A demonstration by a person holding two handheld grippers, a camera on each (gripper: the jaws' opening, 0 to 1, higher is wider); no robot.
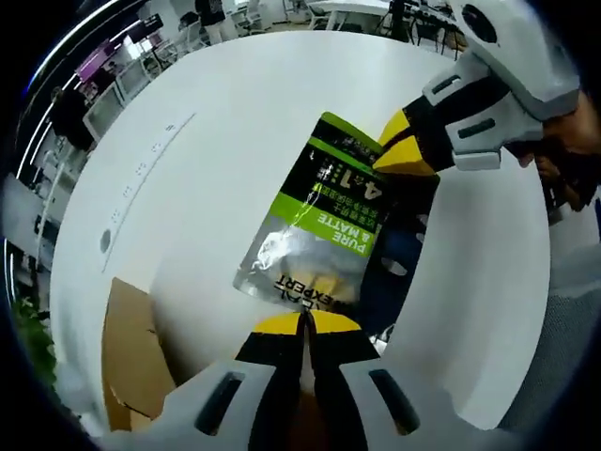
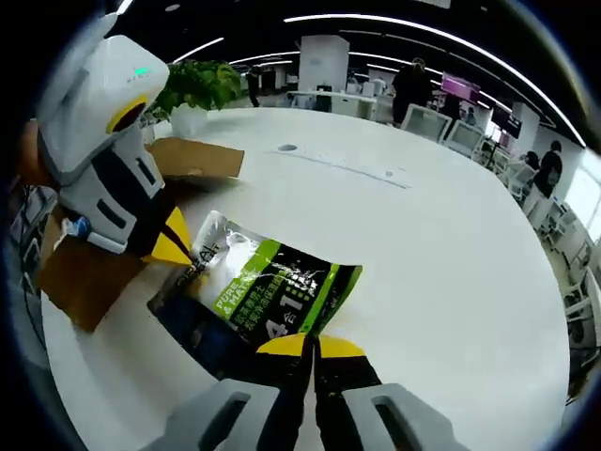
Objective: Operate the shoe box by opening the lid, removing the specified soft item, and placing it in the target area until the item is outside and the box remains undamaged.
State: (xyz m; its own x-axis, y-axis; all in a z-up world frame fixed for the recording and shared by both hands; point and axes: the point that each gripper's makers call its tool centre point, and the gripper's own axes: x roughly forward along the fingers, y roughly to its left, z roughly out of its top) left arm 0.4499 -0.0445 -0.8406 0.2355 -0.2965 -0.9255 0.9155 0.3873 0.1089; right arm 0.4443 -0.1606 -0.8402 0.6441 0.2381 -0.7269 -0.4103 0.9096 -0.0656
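Both grippers, left gripper (image 1: 305,324) and right gripper (image 2: 312,346), had their fingers pinched on opposite ends of the green pouch (image 1: 315,230), held over the white desk (image 1: 235,113). The cardboard box (image 2: 122,216) sat near the desk's edge. Lowering it flat, well clear of the box, seemed wisest.

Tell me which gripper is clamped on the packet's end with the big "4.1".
The right gripper: the packet has its "4.1" end in those jaws, while the left gripper pinches the silver end.
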